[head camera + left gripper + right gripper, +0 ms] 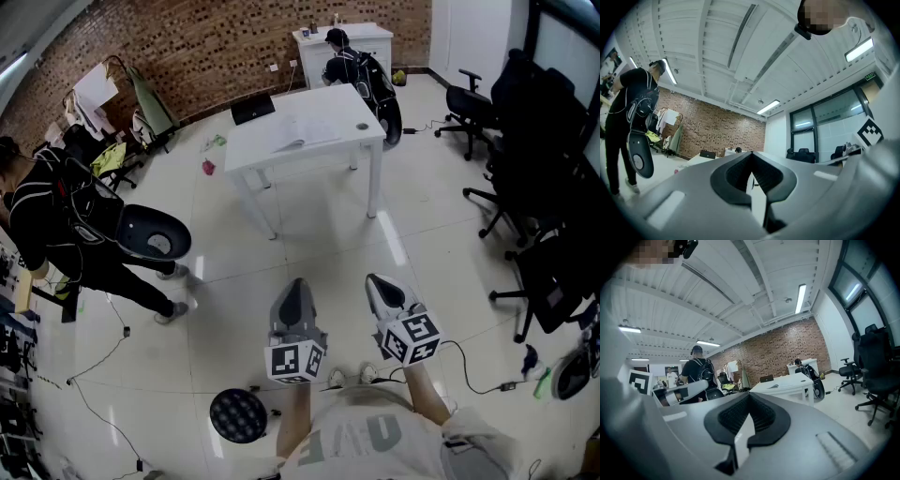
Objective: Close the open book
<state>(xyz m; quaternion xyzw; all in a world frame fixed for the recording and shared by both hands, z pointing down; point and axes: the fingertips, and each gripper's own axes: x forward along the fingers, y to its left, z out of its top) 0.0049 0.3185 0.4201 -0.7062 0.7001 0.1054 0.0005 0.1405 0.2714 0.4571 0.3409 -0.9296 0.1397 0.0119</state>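
Note:
The open book (pixel 306 132) lies flat on the white table (pixel 281 155) far ahead across the floor, with a black laptop (pixel 253 108) behind it. In the right gripper view the book (pixel 774 386) is a small pale shape on the table (pixel 790 383). Both grippers are held low in front of the person, well short of the table. My left gripper (pixel 298 282) is shut with nothing in it, its jaws meeting at the tip (pixel 751 153). My right gripper (pixel 374 279) also looks shut and empty (pixel 750 393).
A person in black (pixel 52 220) bends at the left beside a dark round seat (pixel 153 232). Another person (pixel 352 66) sits by a white cabinet at the back. Black office chairs (pixel 534 187) line the right side. A round black stool (pixel 237 414) and a cable (pixel 483 384) are near my feet.

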